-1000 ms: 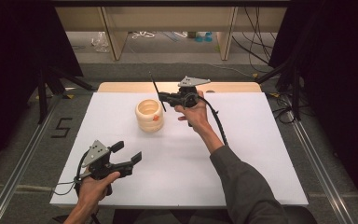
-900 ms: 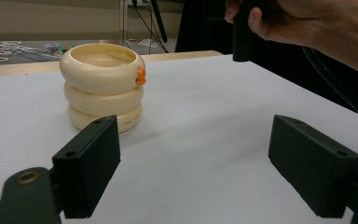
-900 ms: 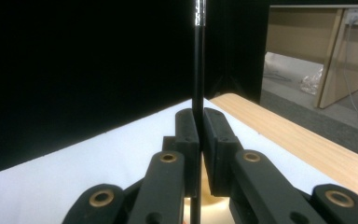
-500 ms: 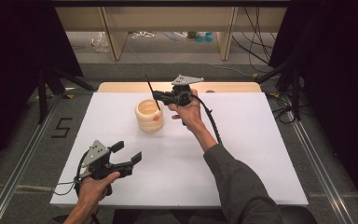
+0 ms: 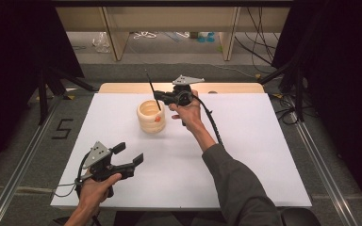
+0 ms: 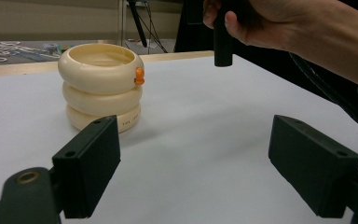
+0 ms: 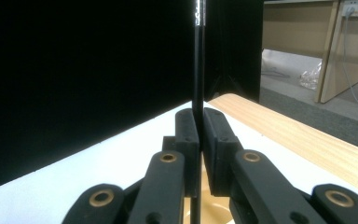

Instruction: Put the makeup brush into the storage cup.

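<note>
Since a second ago the right gripper (image 5: 159, 98) has carried its thin black stick (image 5: 152, 88) leftward, from beside the cream ringed cup (image 5: 151, 116) to above its rim, while the left gripper (image 5: 128, 156) has stayed put near the table's front edge, jaws spread and empty. The right jaws are clamped on the stick (image 7: 198, 56). The stick stands tilted, its lower end dipping over the cup's mouth.

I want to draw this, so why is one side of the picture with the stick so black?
Right gripper view: a dark curtain fills the left behind the stick; the jaws up close look soft. Left gripper view: bright, even light on the cup, with a faint shadow beside it.
</note>
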Action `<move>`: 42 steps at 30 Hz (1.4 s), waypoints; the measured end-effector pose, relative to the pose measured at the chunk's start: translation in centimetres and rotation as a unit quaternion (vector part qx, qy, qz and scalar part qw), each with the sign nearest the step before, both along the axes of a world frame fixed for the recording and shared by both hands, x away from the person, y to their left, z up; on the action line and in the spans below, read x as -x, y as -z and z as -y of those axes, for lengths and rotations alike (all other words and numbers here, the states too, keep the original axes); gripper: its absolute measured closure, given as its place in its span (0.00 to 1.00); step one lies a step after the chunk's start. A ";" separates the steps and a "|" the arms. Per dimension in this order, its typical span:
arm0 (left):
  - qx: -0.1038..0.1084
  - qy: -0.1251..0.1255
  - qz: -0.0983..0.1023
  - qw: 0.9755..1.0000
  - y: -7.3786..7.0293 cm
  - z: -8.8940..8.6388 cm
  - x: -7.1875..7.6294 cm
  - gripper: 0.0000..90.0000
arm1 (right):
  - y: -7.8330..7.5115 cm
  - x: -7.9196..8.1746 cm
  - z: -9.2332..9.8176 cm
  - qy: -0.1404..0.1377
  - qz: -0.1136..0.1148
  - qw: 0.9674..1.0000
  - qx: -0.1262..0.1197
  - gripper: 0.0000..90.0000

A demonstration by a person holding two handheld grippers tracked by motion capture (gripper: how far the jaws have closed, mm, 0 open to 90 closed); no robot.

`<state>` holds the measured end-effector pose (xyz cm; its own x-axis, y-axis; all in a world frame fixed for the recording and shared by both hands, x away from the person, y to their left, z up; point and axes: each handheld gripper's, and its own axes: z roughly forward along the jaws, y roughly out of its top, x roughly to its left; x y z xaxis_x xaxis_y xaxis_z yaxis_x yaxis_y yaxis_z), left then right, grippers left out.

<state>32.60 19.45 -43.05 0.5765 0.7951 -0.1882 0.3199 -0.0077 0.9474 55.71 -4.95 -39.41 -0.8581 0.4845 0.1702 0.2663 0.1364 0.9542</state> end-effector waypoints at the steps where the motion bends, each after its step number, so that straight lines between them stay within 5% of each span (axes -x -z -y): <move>1: 0.000 0.000 0.000 1.000 0.0 0.0 0.0 0.18 | 0.0 0.0 -0.1 0.001 -0.001 1.000 0.003 0.95; 42: 0.001 0.000 -0.001 1.000 0.0 0.0 0.1 0.18 | 1.3 -1.2 -2.4 0.013 -0.009 1.000 -0.001 0.95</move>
<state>32.52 19.49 -43.01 0.5757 0.7948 -0.1919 0.3221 -0.0047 0.9467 56.95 -2.56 -40.71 -0.8417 0.5068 0.1860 0.2868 0.1279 0.9494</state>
